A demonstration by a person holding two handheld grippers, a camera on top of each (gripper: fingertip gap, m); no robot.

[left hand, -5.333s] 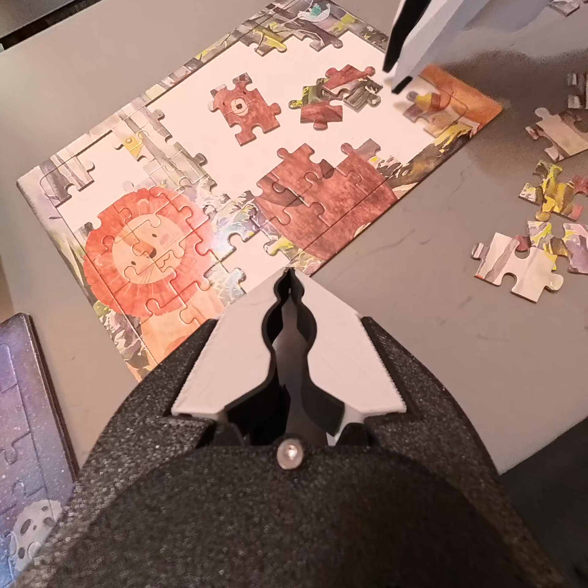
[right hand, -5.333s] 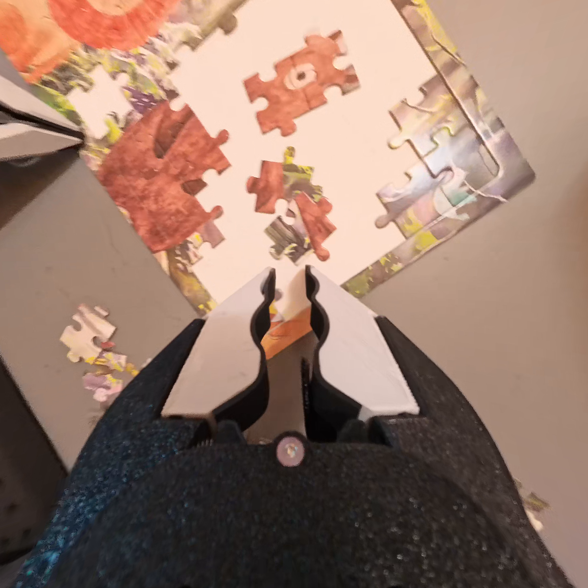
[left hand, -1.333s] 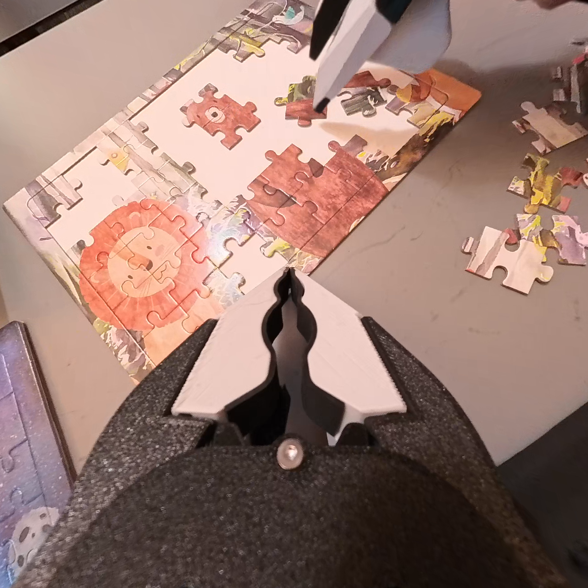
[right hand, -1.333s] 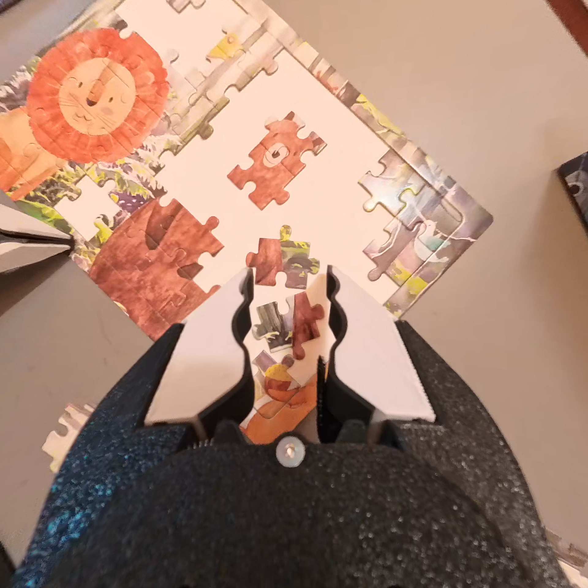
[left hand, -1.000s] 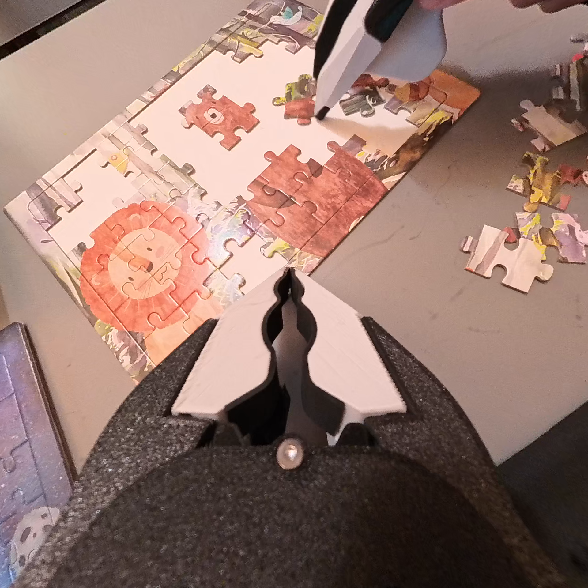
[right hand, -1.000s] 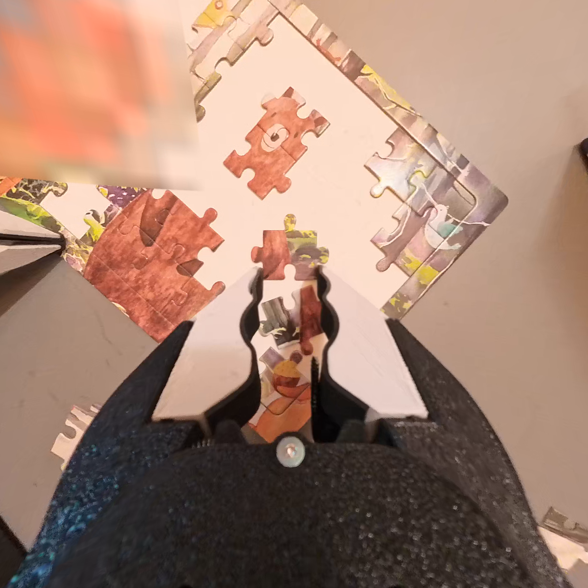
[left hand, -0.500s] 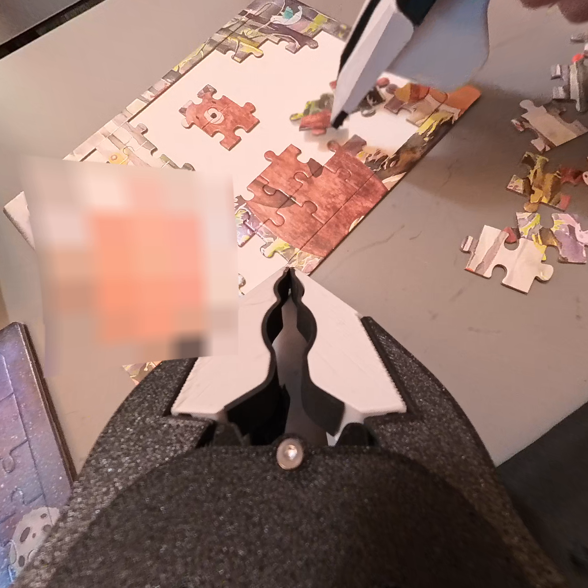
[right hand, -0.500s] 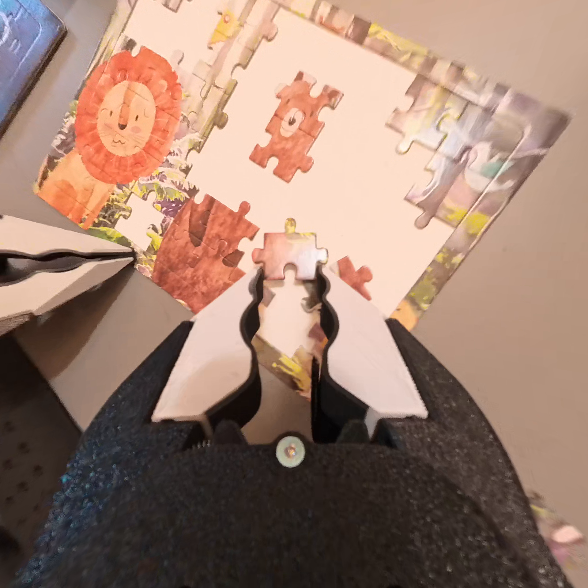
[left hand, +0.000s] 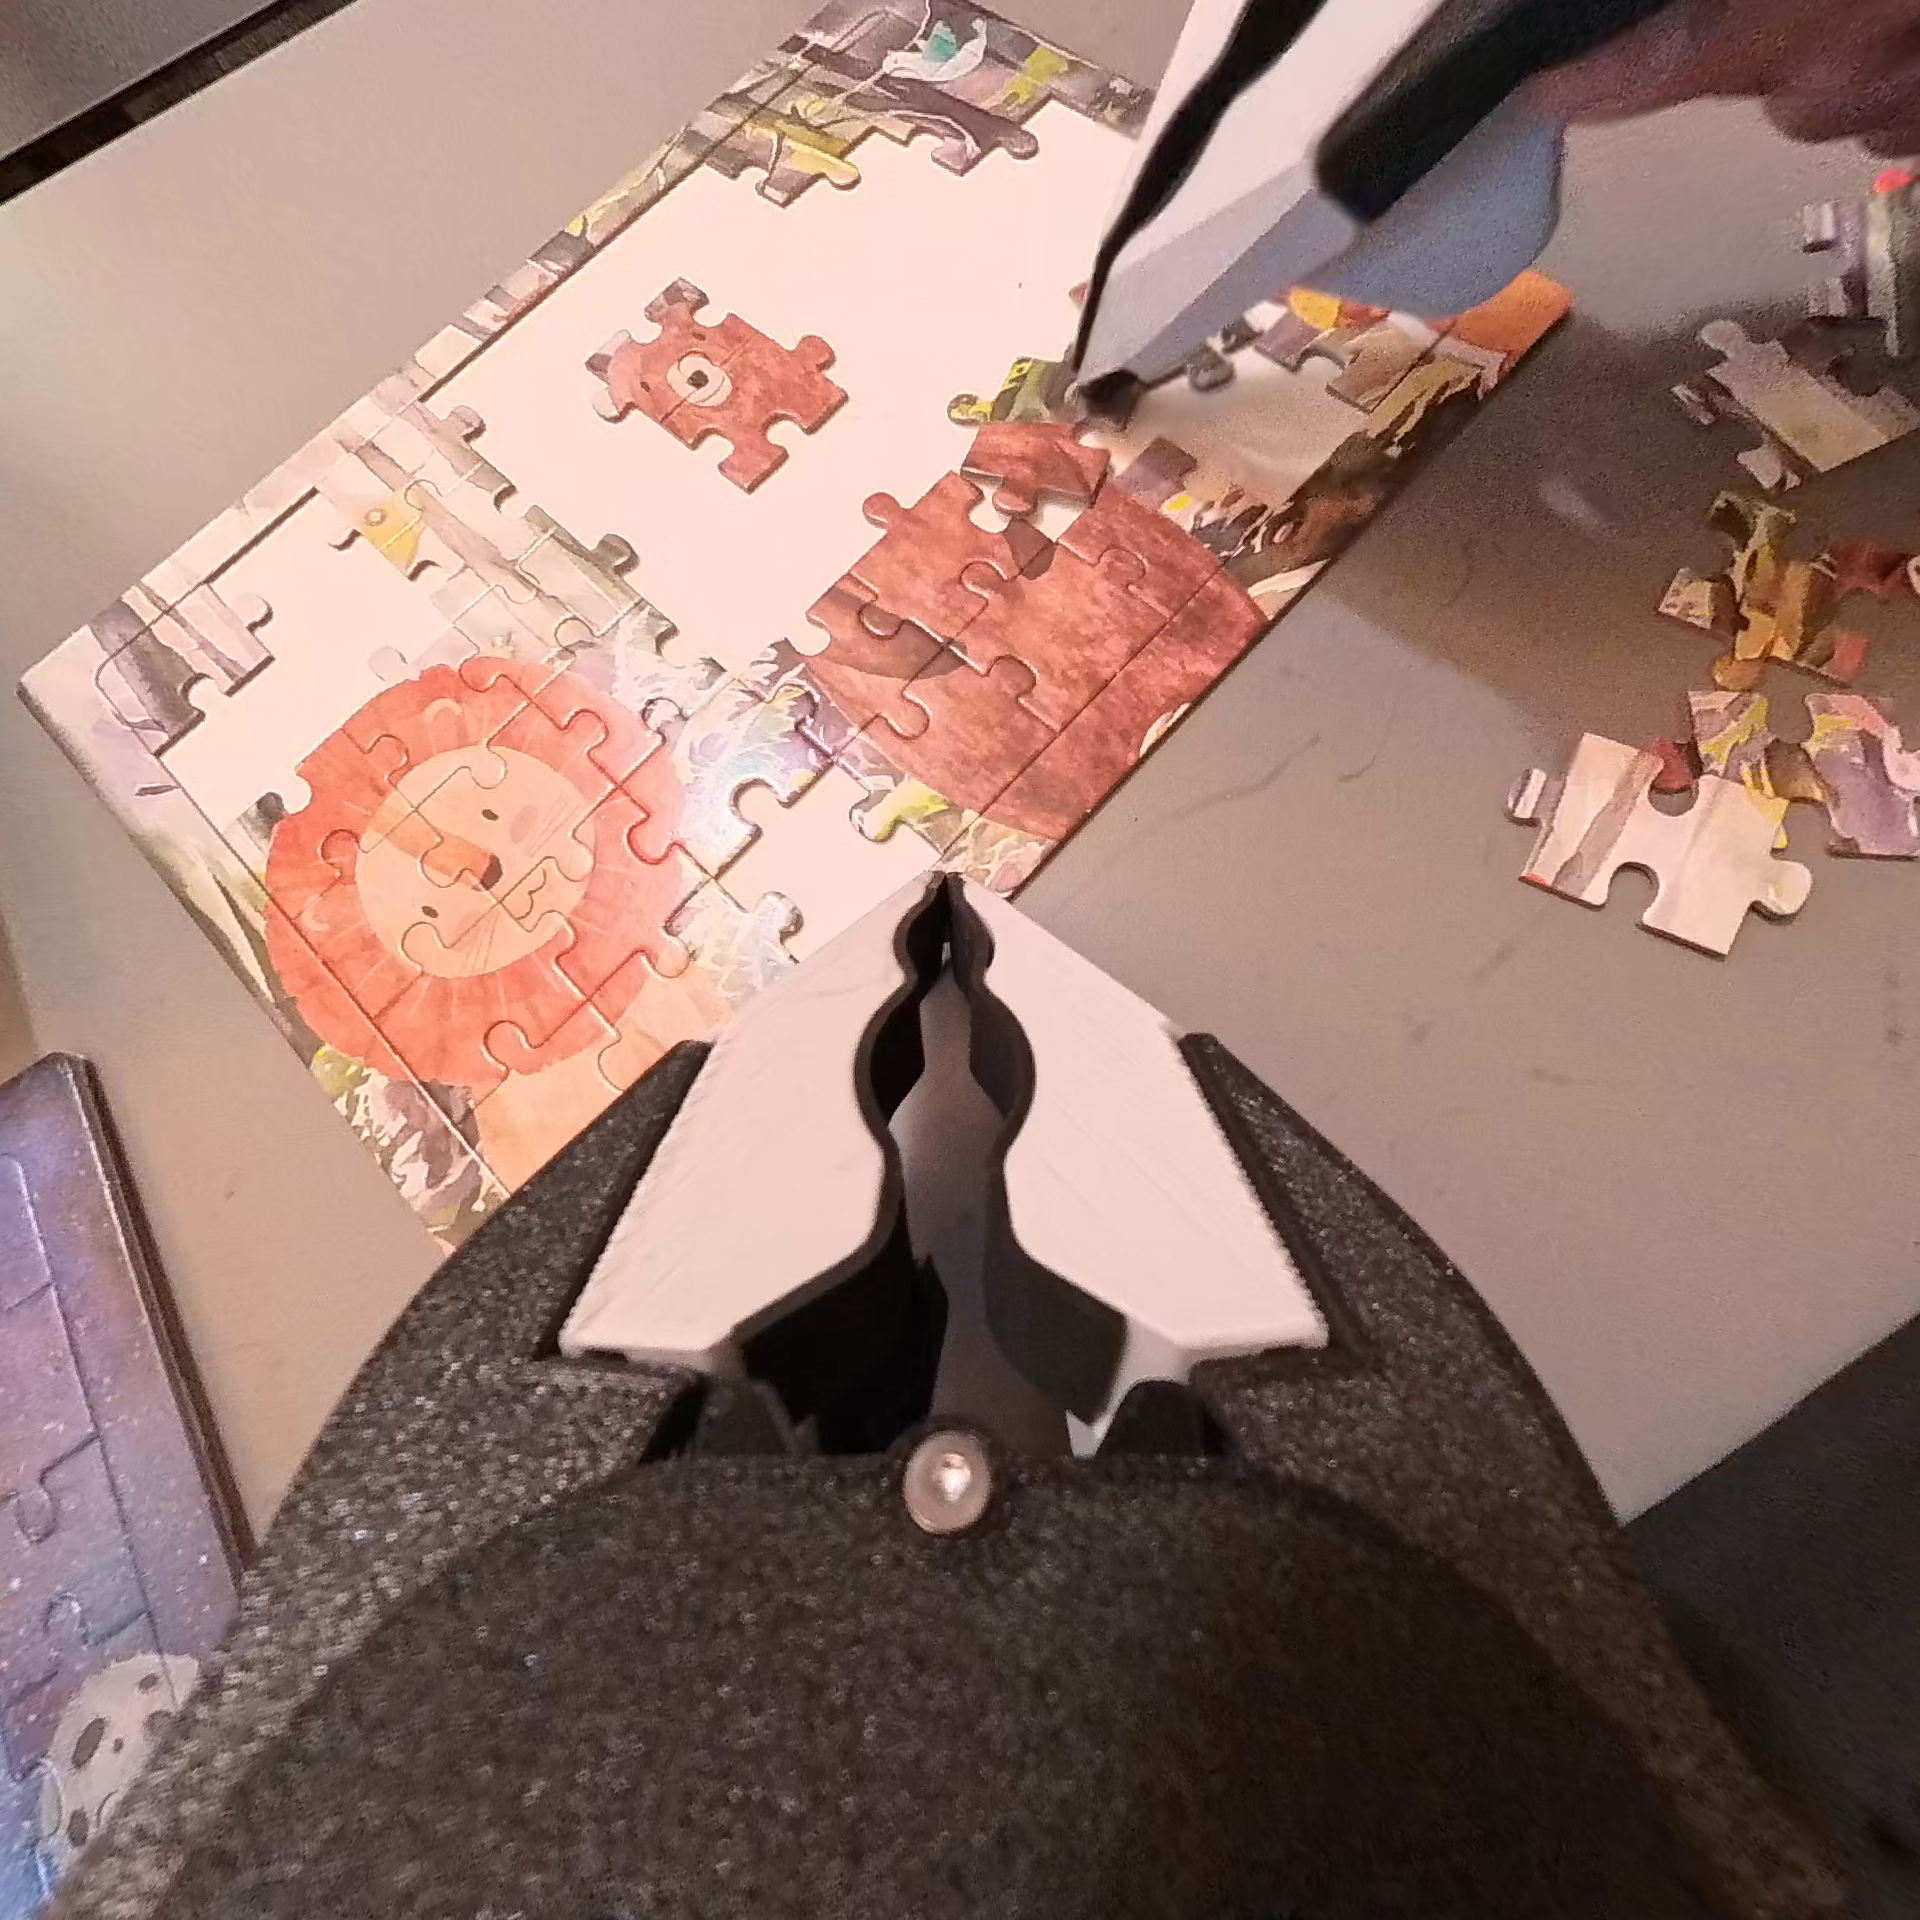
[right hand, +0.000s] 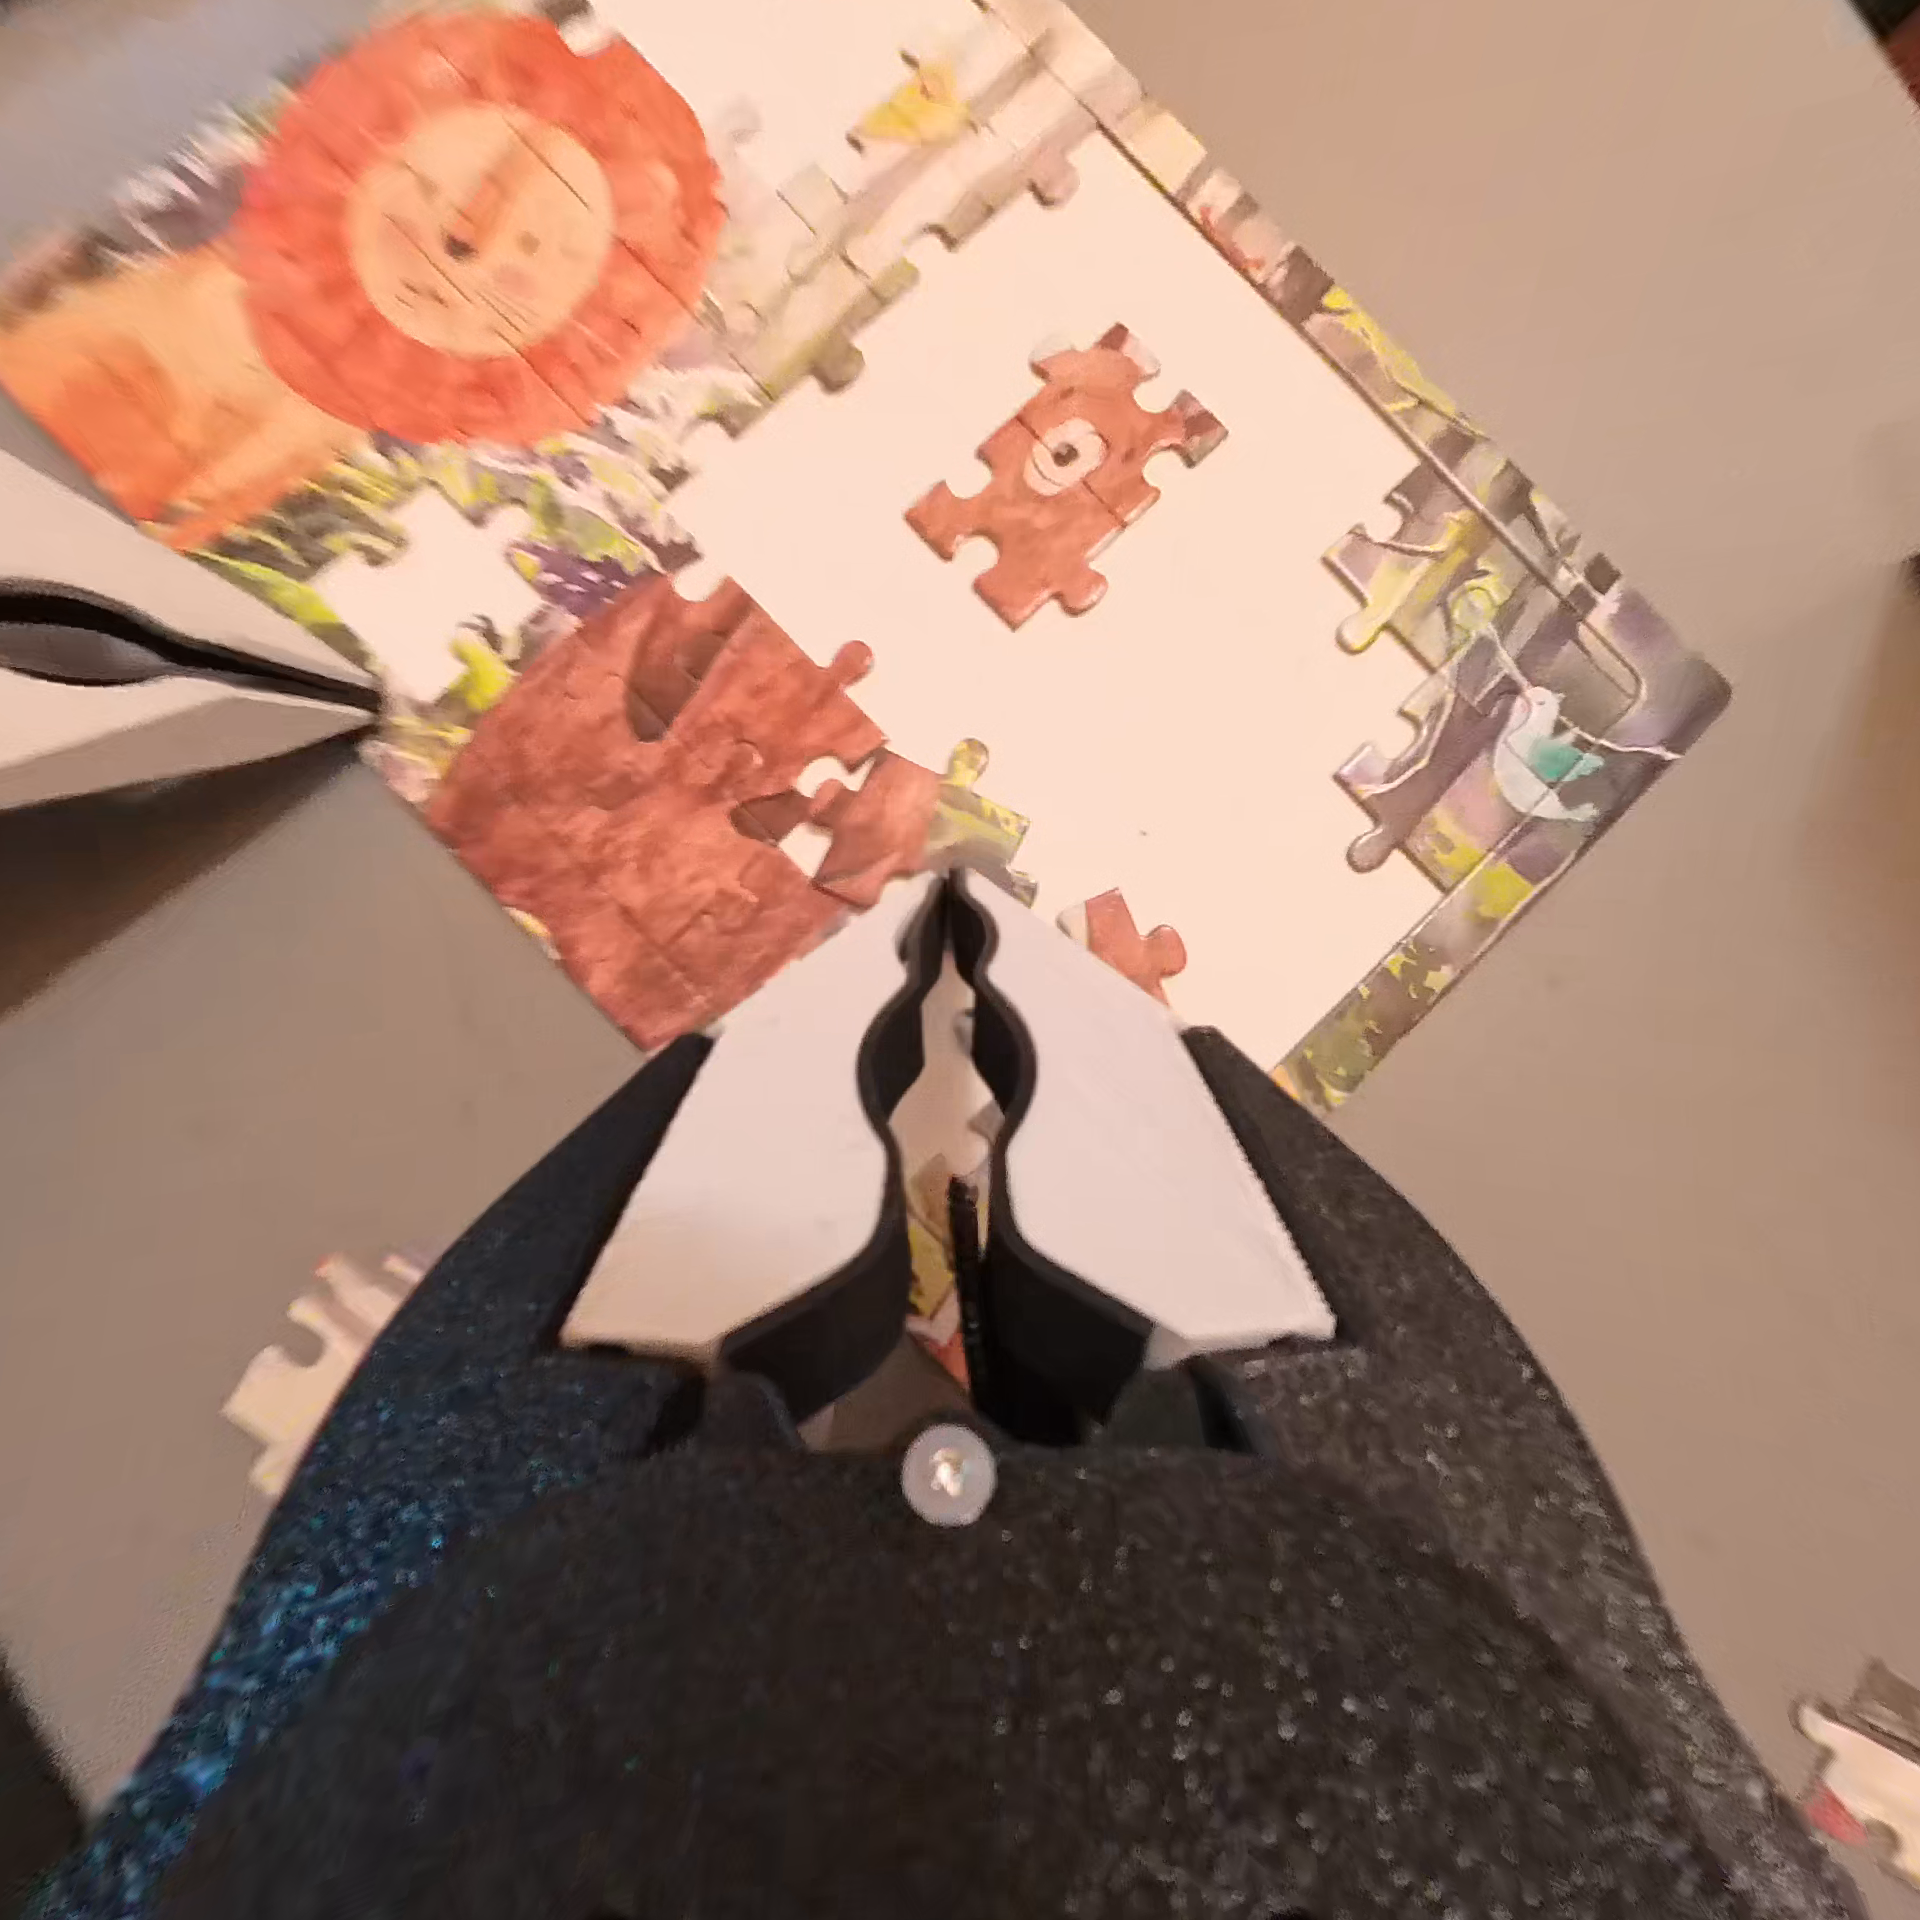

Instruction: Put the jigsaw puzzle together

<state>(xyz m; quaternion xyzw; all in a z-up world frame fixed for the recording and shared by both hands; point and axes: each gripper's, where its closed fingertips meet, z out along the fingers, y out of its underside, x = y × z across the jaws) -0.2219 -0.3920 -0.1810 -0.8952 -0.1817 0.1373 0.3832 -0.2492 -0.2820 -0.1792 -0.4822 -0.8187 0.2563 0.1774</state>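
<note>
The puzzle board [left hand: 935, 260] lies on the grey table, with a finished lion [left hand: 457, 862] and a brown block [left hand: 1018, 665] joined in. A brown-and-green piece [left hand: 1023, 457] lies tilted against the brown block's far edge. My right gripper [left hand: 1096, 390] is shut, and its tips touch that piece [right hand: 904, 821] at its green end. In its own view the right gripper [right hand: 948, 883] shows no gap between the tips. My left gripper [left hand: 943, 883] is shut and empty at the board's near edge, by the brown block's corner. It also shows in the right wrist view [right hand: 364, 696].
A joined brown bear-face pair [left hand: 717, 379] lies loose on the white board [right hand: 1195, 727]. A small red piece [right hand: 1127, 940] lies by my right fingers. Several loose pieces [left hand: 1683, 842] lie on the table to the right. A dark purple puzzle [left hand: 73, 1351] lies at the left. My hands' fingertips stand some 12 centimetres from each other.
My right gripper carried the brown-and-green piece to the brown block, let it down there and closed its jaws. The left gripper stayed put.
</note>
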